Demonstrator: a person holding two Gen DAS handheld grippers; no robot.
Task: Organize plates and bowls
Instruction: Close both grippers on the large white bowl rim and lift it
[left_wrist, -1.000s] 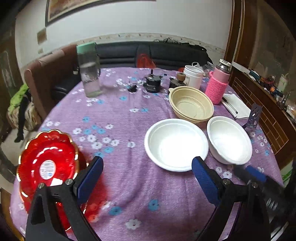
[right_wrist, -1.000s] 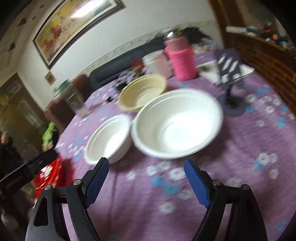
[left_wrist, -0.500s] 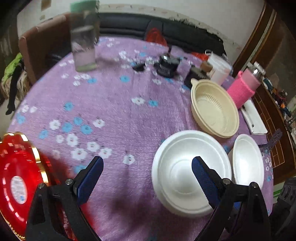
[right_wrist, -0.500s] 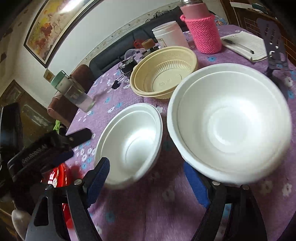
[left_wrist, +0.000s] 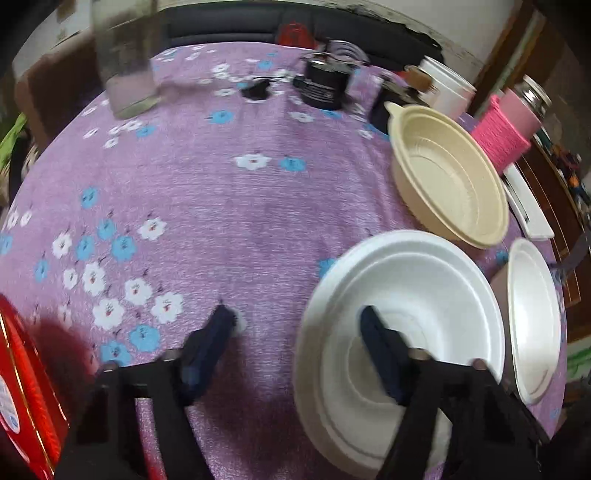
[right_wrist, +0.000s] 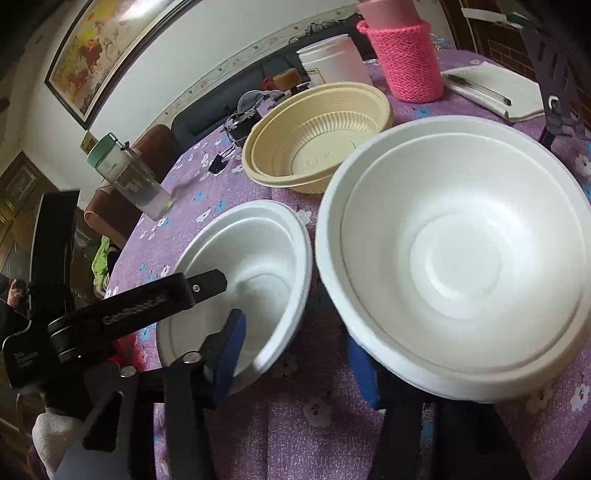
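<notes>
Two white foam bowls and a beige plastic bowl (left_wrist: 447, 177) sit on the purple flowered tablecloth. My left gripper (left_wrist: 301, 345) is open; its right finger is over the inside of the left white bowl (left_wrist: 424, 291), its left finger outside the rim. That bowl also shows in the right wrist view (right_wrist: 258, 254). My right gripper (right_wrist: 295, 354) is open, low between the two white bowls, its right finger under the near rim of the right white bowl (right_wrist: 461, 251). A red plate (left_wrist: 22, 387) lies at the far left.
A water bottle (left_wrist: 125, 62), a black device (left_wrist: 325, 85), a white tub (right_wrist: 334, 61), a pink knitted bottle (right_wrist: 406, 62), a notebook with pen (right_wrist: 487, 90) and a phone stand (right_wrist: 554, 74) stand around the bowls. A sofa lies behind the table.
My left gripper moved forward and down over the left white bowl's rim. My right gripper moved closer and lower between the two white bowls.
</notes>
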